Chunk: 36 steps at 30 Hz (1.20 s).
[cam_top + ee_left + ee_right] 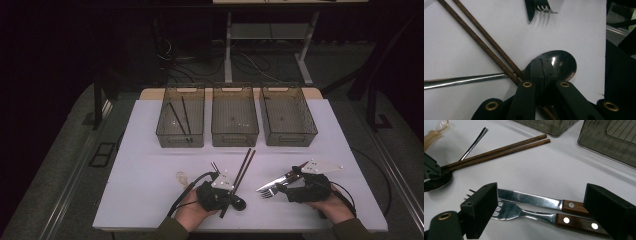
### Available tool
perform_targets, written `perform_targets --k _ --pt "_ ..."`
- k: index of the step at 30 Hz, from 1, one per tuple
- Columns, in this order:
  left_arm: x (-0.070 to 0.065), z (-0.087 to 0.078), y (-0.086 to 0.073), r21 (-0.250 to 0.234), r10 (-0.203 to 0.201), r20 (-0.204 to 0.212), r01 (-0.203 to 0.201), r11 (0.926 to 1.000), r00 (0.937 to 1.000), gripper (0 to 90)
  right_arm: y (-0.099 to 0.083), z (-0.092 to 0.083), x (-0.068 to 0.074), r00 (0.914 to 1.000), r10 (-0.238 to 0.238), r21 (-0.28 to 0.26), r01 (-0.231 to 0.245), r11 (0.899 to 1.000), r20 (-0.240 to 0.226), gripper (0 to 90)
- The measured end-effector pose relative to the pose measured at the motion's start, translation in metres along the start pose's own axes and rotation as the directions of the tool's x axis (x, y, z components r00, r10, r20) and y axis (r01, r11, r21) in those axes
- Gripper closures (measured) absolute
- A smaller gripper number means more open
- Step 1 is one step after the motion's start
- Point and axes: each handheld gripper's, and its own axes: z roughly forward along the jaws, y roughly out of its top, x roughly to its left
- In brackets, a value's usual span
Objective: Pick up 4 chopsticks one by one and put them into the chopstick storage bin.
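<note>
Three bins (pixel 234 122) stand at the table's (pixel 150 165) far side. Nearer than the bins, the left gripper (pixel 543 71) is clenched over the spoon (pixel 564 62) beside two chopsticks (pixel 484 42). The right gripper (pixel 541 212) stands released around the knife (pixel 534 200) and fork (pixel 524 213).

1. The left gripper (pixel 226 192) has a black body, a pale three-cornered plate on top and a black cable trailing behind.
2. Brass-ringed pivots sit behind its black jaws.
3. The right gripper (pixel 280 186) matches it.
4. Both cuffs are olive sleeves.
</note>
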Motion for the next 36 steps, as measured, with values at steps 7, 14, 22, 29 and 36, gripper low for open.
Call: perform_targets --k 7,14,22,29,36 --pt "0.002 -0.002 -0.001 0.007 -0.008 -0.027 0.008 0.9999 0.9996 89.7 0.000 0.000 0.000 1.0000 -0.001 0.001 0.001 1.000 0.003 12.3" --pt "0.006 -0.006 -0.004 0.033 -0.008 -0.057 0.010 0.9994 0.9984 89.7 0.000 0.000 0.000 1.0000 -0.001 0.000 0.001 1.000 0.005 12.3" --pt "0.014 -0.013 -0.008 0.035 -0.032 -0.095 0.035 0.9988 0.9950 89.7 0.000 -0.001 0.000 1.0000 0.001 -0.001 -0.001 1.000 0.005 12.3" --pt "0.020 -0.019 -0.012 0.038 -0.060 -0.128 0.066 0.9971 0.9899 89.7 0.000 -0.001 0.000 1.0000 0.003 -0.001 -0.003 1.000 0.006 12.3" --pt "0.023 -0.023 -0.014 0.028 -0.064 -0.119 0.067 0.9973 0.9908 89.6 0.000 -0.001 0.000 1.0000 -0.002 0.000 0.002 1.000 0.006 12.3"
